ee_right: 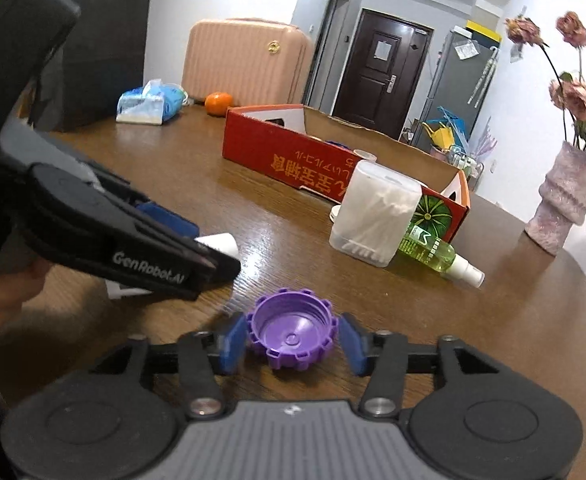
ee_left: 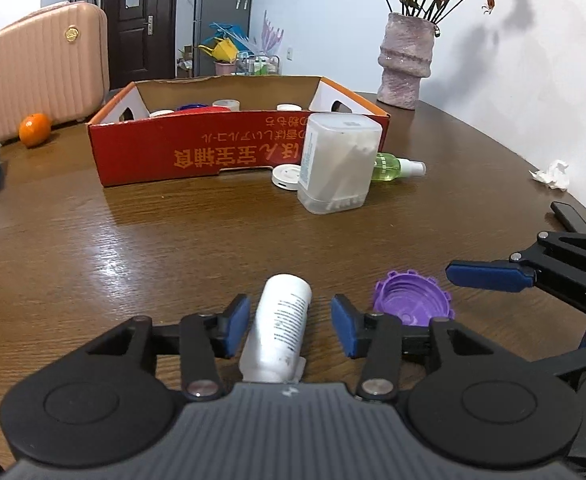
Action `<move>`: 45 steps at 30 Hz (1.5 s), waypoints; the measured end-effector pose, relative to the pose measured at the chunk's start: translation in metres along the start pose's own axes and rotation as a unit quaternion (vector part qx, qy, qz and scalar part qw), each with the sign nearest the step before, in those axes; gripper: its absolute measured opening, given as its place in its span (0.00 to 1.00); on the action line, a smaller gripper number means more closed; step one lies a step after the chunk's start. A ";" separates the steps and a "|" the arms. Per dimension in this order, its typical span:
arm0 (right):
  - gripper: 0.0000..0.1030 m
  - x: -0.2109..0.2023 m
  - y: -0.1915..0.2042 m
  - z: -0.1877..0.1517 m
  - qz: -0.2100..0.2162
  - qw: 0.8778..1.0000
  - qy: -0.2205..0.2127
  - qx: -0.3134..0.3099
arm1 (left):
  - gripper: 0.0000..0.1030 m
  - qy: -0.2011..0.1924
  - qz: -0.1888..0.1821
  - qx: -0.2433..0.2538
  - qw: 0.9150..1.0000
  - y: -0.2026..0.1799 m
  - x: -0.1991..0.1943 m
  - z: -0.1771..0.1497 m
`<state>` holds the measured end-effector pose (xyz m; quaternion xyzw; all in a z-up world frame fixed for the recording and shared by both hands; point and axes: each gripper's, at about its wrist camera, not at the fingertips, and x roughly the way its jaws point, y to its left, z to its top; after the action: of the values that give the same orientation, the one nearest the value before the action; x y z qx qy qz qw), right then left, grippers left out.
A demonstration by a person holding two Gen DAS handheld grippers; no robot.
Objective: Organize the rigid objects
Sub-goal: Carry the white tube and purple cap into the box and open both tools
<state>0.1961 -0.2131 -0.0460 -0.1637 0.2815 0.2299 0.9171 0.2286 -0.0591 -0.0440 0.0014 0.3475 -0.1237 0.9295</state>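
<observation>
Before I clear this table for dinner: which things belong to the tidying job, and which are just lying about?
Job:
- white bottle, between the left gripper pads
- purple cap, between the right gripper pads
- swab box
- green spray bottle
- red carton

Lying about:
- vase
- orange
- suitcase
- crumpled tissue

White bottle (ee_left: 279,328) lying on its side, purple cap (ee_right: 292,328) upturned beside it, both on table

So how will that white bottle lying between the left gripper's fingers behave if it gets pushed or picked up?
The white bottle lies on its side on the glossy table, so a sideways nudge would probably roll it. It looks like rigid plastic and should hold shape when squeezed. Its smooth round wall may slip between the pads.
</observation>
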 end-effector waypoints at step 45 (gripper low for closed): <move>0.52 0.198 -0.161 0.166 0.040 0.994 0.001 0.105 | 0.54 -0.055 0.024 0.043 0.997 0.085 0.144 0.189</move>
<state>0.4976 -0.2121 -0.0052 -0.0550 0.3110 0.2355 0.9191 0.4749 -0.0265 -0.0011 0.0430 0.2896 -0.1156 0.9492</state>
